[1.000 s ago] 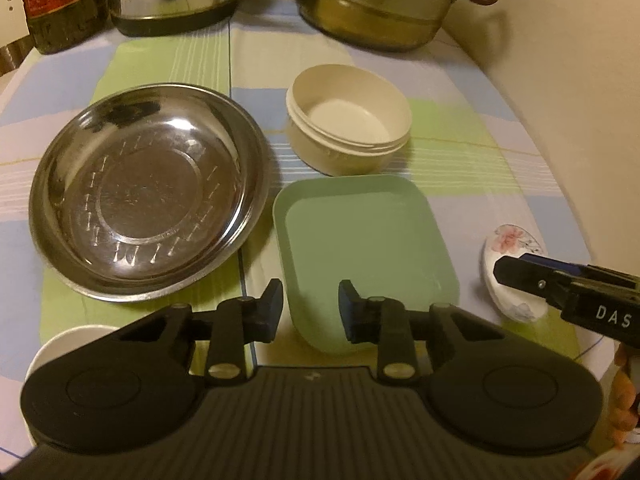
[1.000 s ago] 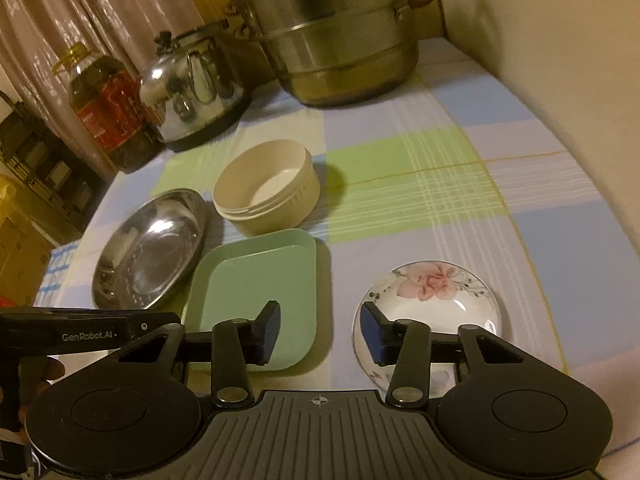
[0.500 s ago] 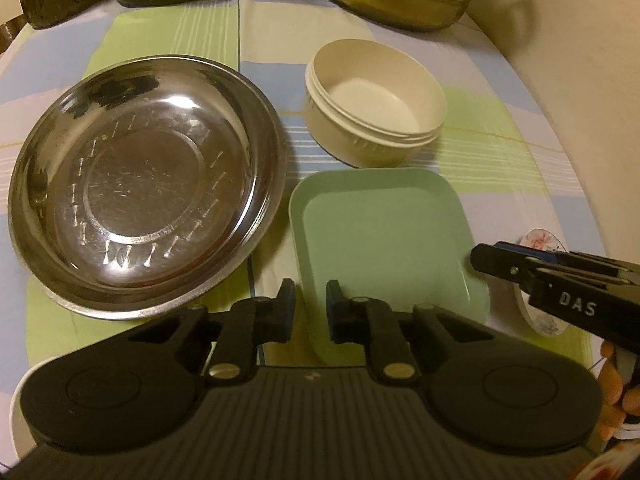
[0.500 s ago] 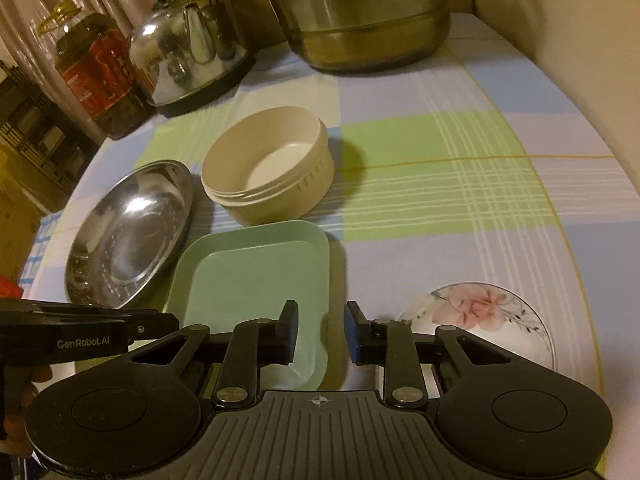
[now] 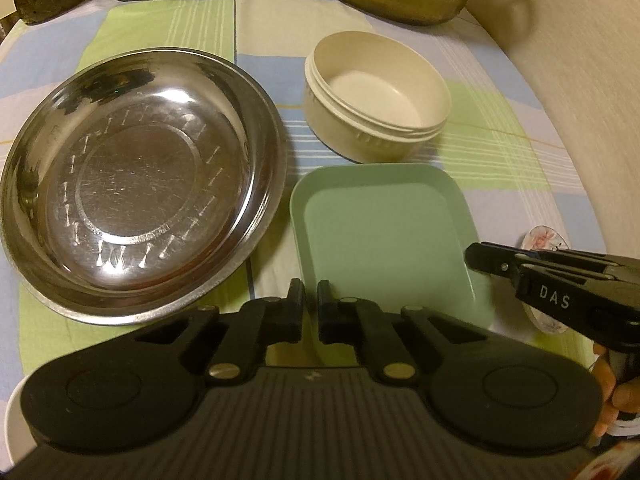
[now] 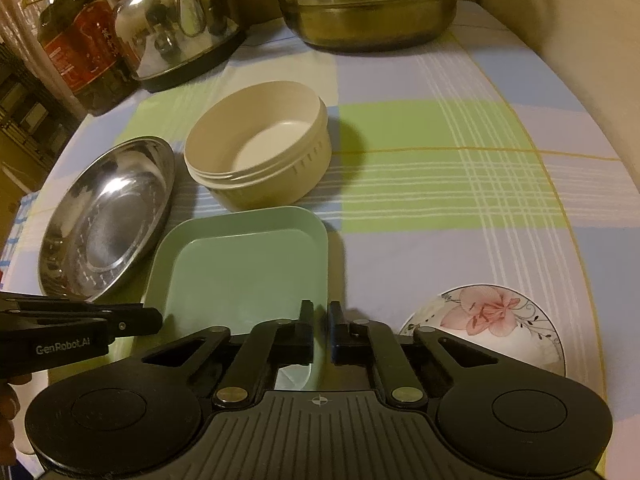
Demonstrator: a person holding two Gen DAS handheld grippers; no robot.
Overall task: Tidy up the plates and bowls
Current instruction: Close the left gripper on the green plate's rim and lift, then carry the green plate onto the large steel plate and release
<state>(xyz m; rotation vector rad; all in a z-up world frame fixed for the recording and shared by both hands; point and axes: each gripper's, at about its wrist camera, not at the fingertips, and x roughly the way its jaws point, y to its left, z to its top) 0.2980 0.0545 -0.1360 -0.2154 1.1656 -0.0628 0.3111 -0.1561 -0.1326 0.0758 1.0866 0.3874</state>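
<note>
**A:** Where are your two tools right now?

**B:** Both are on the pale green square plastic plate, which sits near the front of the checked tablecloth. Your left gripper is at the plate's near left rim. Its jaws have just been closing and are now drawn in to a narrow slit, with the rim between them, so you are pinching the plate. Your right gripper does the same at the near right rim: its jaws have just been closing too and are now nipped on that edge.

**A:** Is the plate up off the cloth?

**B:** You cannot tell from these views. It looks level, and its far edge still appears to be on the cloth.

**A:** What lies around it?

**B:** On your left, just beside the green plate, is the round stainless steel dish, empty and upright. Behind the plate, close to its far edge, stands the cream round plastic bowl, also empty. On your right, apart from the green plate, rests the small white china plate with a pink flower, partly behind your right tool.

**A:** And at the back?

**B:** A large steel pot, a steel kettle and an oil bottle stand along the far edge, well away from the plates.
</note>
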